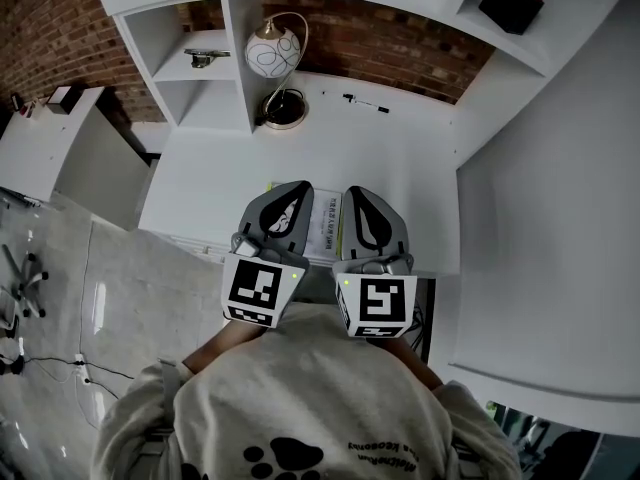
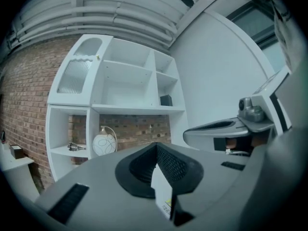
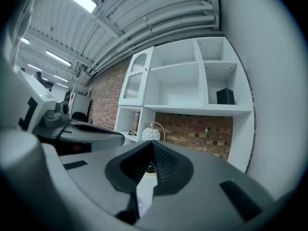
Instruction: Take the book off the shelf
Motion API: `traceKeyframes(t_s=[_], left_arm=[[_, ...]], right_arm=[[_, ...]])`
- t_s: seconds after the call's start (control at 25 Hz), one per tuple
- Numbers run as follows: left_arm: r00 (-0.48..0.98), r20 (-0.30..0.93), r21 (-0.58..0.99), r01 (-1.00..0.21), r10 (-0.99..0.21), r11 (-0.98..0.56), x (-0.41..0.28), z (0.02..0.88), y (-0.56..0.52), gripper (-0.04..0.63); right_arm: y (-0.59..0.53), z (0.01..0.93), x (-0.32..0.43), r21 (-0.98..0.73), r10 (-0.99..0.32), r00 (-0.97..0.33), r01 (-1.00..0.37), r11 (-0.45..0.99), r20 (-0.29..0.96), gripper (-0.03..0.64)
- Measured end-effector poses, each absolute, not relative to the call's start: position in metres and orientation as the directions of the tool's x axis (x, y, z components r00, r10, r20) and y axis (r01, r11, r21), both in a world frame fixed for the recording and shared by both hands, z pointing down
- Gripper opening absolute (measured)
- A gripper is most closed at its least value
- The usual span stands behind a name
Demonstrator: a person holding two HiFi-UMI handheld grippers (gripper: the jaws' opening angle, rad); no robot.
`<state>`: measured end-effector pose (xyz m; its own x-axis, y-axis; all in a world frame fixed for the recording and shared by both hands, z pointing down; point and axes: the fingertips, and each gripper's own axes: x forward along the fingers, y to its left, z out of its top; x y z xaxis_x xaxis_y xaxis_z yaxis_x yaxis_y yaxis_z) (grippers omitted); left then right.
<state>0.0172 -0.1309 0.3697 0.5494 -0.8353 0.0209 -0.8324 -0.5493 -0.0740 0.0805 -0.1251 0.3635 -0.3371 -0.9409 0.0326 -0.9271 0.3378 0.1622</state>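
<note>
Between the left gripper [image 1: 292, 193] and right gripper [image 1: 360, 196], both closed on nothing, the book [image 1: 325, 226] is lying flat on the desk [image 1: 400, 168]; probably thin, light and bendy, so I am judging its edge the best hold.

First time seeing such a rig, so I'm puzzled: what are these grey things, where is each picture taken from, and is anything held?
No robot here: a person holds two hand tools, the left gripper and the right gripper, each with two jaws. The downward picture comes from a camera on the person's head; the other two from cameras riding on the grippers. On the white desk are a round lamp, a pen, and a white book between the grippers. Both pairs of jaws are shut, seemingly holding nothing.
</note>
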Motion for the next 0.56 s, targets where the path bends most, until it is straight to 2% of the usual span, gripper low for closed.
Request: traceKeyframes(t_s=[0.56], left_arm=[[0.565,0.027,-0.089,-0.82,-0.824,-0.565,0.038,0.374,-0.139,0.009]], right_arm=[[-0.137,0.371,0.091,0.18,-0.938,-0.346,-0.921,0.345,0.025,0.018]])
